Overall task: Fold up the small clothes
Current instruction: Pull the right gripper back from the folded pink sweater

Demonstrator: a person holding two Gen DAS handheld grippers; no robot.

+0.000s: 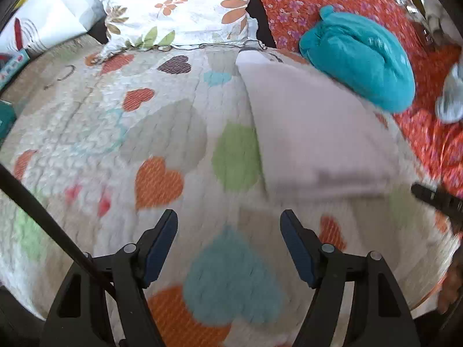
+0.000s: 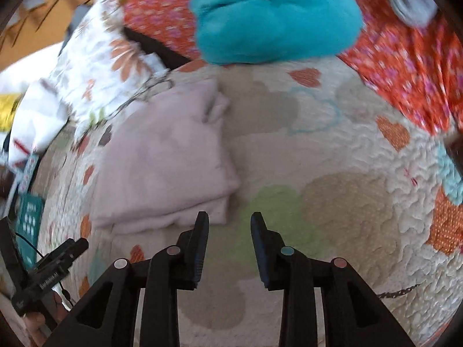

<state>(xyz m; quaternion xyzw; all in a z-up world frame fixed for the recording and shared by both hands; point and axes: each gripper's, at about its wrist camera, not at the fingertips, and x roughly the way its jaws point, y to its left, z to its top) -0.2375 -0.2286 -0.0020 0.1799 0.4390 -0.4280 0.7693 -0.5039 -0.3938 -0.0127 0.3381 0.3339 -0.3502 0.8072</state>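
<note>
A quilted bedspread (image 1: 95,133) patterned with coloured hearts fills most of what I see, with a red flowered sheet (image 2: 411,72) bunched along its far edge. A white pillow printed with orange flowers (image 1: 173,3) lies at the head. A teal bundle of cloth (image 2: 275,20) sits where the quilt meets the red sheet. The pale pink garment (image 2: 162,162) lies folded flat on the quilt, just short of the teal bundle. The left gripper (image 1: 228,219) hovers over bare quilt with its jaws standing wide, nothing between them. The right gripper (image 2: 230,219) is partly open and empty, the garment's near corner just beside its left finger. The left gripper shows a small printed label in the right wrist view; the blur leaves it unreadable
</note>
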